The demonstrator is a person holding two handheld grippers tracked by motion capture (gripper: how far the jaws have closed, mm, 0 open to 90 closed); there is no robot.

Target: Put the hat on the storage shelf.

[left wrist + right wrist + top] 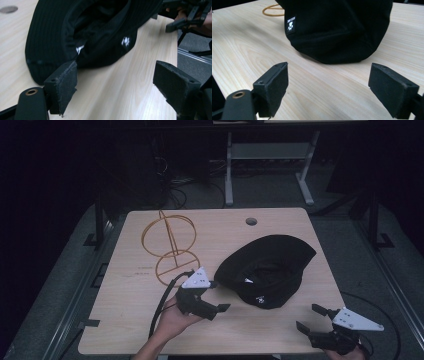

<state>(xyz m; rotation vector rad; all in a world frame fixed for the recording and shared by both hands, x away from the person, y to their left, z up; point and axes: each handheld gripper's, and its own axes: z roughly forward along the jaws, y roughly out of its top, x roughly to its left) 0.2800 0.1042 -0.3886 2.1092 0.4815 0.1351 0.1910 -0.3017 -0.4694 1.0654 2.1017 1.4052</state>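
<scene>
Hat: black brimmed hat (267, 270) lies upside down on the right half of the bench (125, 310), its opening facing up and its brim spread toward the far right; lying this way, the rim and the soft crown wall are open to a grip from either side.
Label: small white tag (290, 25) sits on the crown's outer wall, facing the right claw's camera; a second white mark (125, 41) shows on the near side in the left gripper view.
Left claw: left claw (216, 296) is spread wide, holding nothing, just beside the hat's near-left edge; in its own view one pad (65, 87) lies close against the brim, likely lined up to take that edge.
Right claw: right claw (312, 317) is also spread, holding nothing, near the bench's front right corner and a little apart from the hat; its view looks straight at the crown, which suggests an approach from the opposite side.
Wire stand: golden wire stand (170, 247) is upright on the left of the bench, apart from the hat, probably the place meant to carry it.
Judgement: both claws flank the hat because soft cloth lifts more evenly from two sides.
</scene>
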